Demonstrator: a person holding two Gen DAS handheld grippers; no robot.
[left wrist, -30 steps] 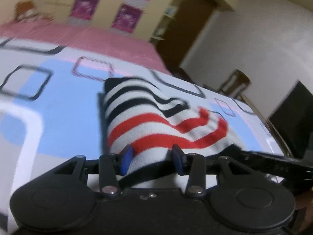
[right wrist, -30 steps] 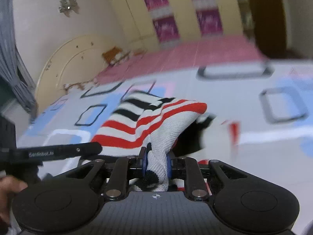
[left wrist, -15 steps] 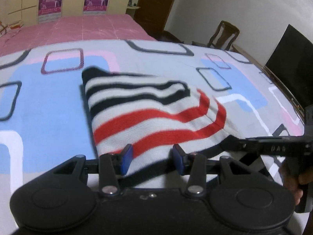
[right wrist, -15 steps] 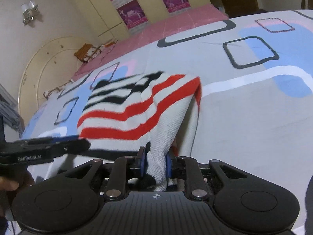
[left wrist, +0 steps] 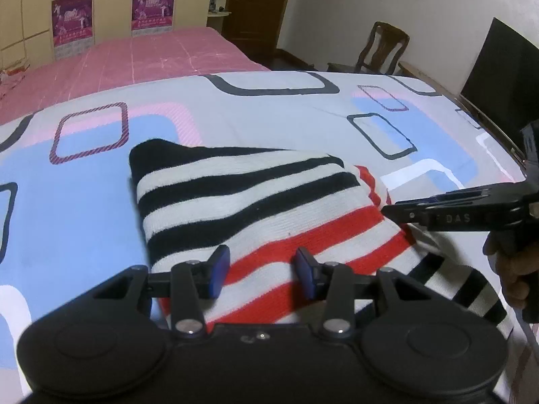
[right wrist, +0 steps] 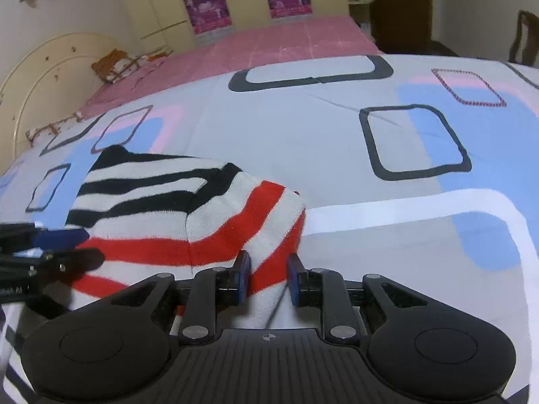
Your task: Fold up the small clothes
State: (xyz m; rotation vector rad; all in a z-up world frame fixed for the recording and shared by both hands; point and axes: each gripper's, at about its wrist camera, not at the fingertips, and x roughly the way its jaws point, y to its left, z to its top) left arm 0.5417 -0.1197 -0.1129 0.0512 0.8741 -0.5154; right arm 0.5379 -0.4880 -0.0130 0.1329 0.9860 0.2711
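- Striped garment (left wrist: 256, 202) lies folded on the bed (left wrist: 303, 118), stripes running left-right
- Left gripper (left wrist: 259, 271) spread over its near edge
- Right gripper (right wrist: 267, 277) closing, near-right corner between jaws

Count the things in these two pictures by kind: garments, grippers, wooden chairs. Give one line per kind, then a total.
Garments: 1, the striped knit.
Grippers: 2, left gripper, right gripper.
Wooden chairs: 1, the chair.
Total: 4
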